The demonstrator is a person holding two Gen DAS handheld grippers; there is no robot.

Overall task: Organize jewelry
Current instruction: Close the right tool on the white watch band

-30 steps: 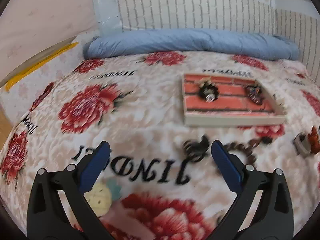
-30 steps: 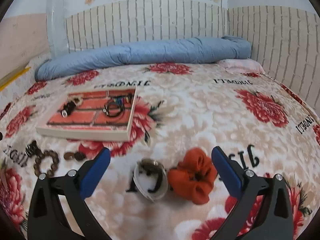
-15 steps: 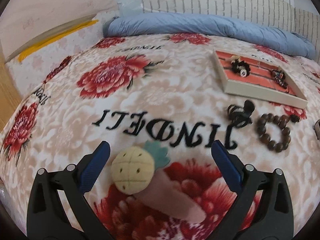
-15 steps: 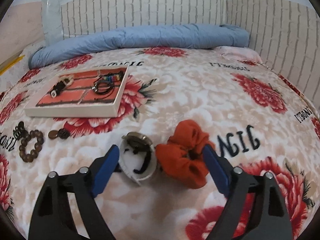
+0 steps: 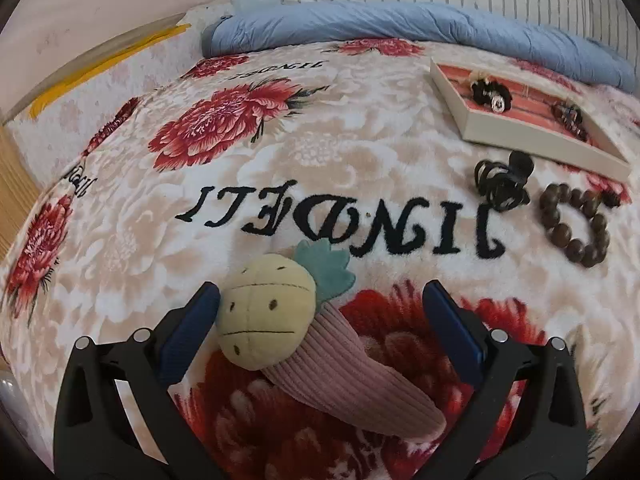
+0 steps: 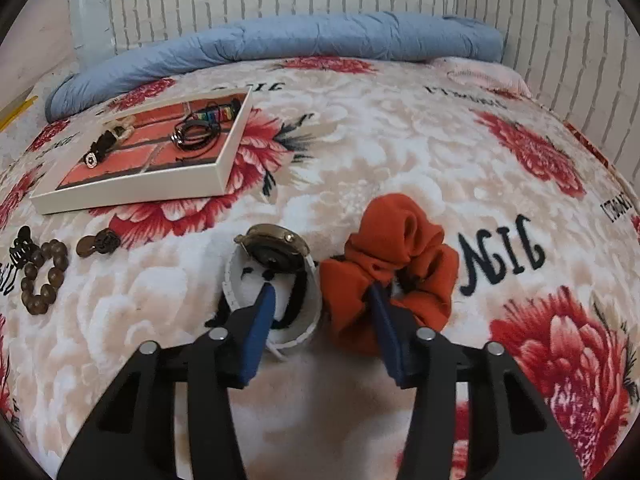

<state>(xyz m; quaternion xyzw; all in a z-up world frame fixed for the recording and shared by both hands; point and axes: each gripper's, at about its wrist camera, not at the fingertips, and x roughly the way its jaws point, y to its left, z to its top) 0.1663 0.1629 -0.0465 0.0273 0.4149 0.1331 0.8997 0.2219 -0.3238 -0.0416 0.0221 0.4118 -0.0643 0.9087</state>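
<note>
On the floral blanket lies a plush pineapple hair clip point(image 5: 268, 316) with a pink corduroy body. My left gripper point(image 5: 320, 300) stands open around it, the left fingertip close beside the pineapple head. In the right wrist view a white-strapped watch point(image 6: 276, 250) lies next to an orange scrunchie point(image 6: 404, 248). My right gripper point(image 6: 320, 298) is closing. Its left finger sits inside the strap loop and its right finger on the scrunchie; the strap wall and the scrunchie's edge are between them. The cream tray point(image 6: 132, 192) with a red lining holds several pieces.
A wooden bead bracelet point(image 5: 576, 228) and a black claw clip point(image 5: 504, 184) lie in front of the tray point(image 5: 520, 136). A rolled blue duvet point(image 6: 280, 40) runs along the brick-pattern wall. The bed's left edge drops off beside a wooden side point(image 5: 12, 184).
The left gripper swung left and down from facing the tray to straddling the pineapple clip. The right gripper sank onto the watch and scrunchie while its jaws narrowed.
</note>
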